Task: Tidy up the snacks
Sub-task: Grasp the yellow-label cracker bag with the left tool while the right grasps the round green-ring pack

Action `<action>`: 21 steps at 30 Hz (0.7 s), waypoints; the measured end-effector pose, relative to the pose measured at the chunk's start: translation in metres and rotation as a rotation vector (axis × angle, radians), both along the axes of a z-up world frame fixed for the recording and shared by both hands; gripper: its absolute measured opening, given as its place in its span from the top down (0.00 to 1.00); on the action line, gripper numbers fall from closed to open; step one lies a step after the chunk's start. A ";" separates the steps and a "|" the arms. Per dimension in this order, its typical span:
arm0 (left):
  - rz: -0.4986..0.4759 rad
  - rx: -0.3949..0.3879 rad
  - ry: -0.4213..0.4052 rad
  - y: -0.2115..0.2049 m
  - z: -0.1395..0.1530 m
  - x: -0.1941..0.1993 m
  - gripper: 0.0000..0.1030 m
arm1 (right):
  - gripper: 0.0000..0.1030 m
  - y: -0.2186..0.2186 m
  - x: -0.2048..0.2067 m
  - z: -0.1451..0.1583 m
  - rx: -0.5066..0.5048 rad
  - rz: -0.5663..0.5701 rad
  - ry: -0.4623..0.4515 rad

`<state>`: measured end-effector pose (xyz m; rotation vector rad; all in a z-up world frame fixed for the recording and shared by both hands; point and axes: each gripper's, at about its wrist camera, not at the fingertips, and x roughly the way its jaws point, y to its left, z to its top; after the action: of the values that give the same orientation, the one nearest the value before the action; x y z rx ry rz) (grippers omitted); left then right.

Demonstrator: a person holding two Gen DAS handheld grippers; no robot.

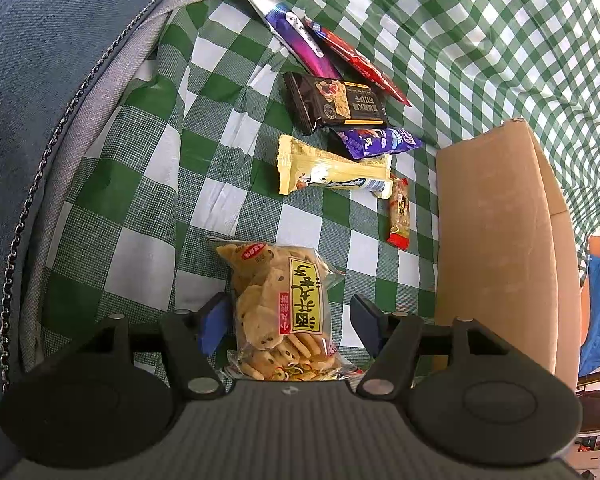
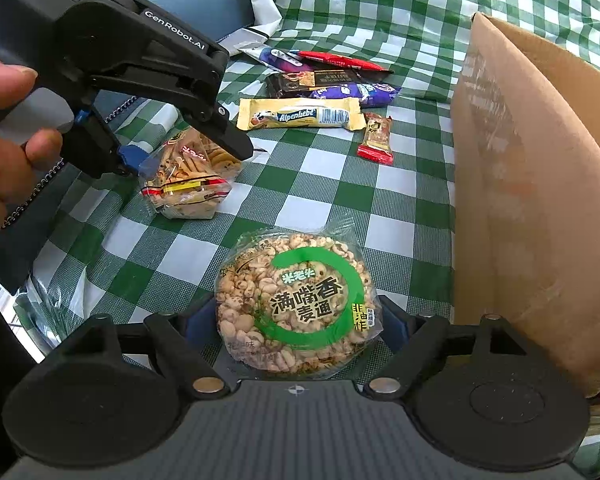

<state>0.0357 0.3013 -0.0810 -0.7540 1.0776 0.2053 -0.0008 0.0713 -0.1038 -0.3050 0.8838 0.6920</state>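
Clear cracker bag [image 1: 278,312], lengthwise between open jaws

We see a green-and-white checked cloth [image 2: 340,184], a plain brown cardboard box [image 2: 532,184] at right, a yellow candy wrapper [image 2: 296,114], a red packet [image 2: 376,138], and a green ring on the puffed-grain pack [image 2: 296,308].

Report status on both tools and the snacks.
Left tool open, astride cracker bag. Right tool astride puffed-grain cake pack, grip unclear. Cardboard box close on the right.
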 end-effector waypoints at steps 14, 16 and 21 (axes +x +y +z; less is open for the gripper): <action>-0.011 0.013 0.003 -0.001 0.000 -0.001 0.32 | 0.19 0.001 0.000 -0.001 -0.005 0.004 -0.007; -0.013 0.015 0.002 -0.001 0.000 -0.001 0.33 | 0.20 0.001 -0.001 0.000 -0.009 0.005 -0.009; -0.010 0.024 0.007 0.000 0.000 -0.002 0.49 | 0.20 0.000 -0.003 0.000 -0.014 0.009 -0.017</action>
<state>0.0338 0.3013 -0.0810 -0.7267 1.0833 0.2126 -0.0037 0.0710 -0.1040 -0.3274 0.8714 0.6911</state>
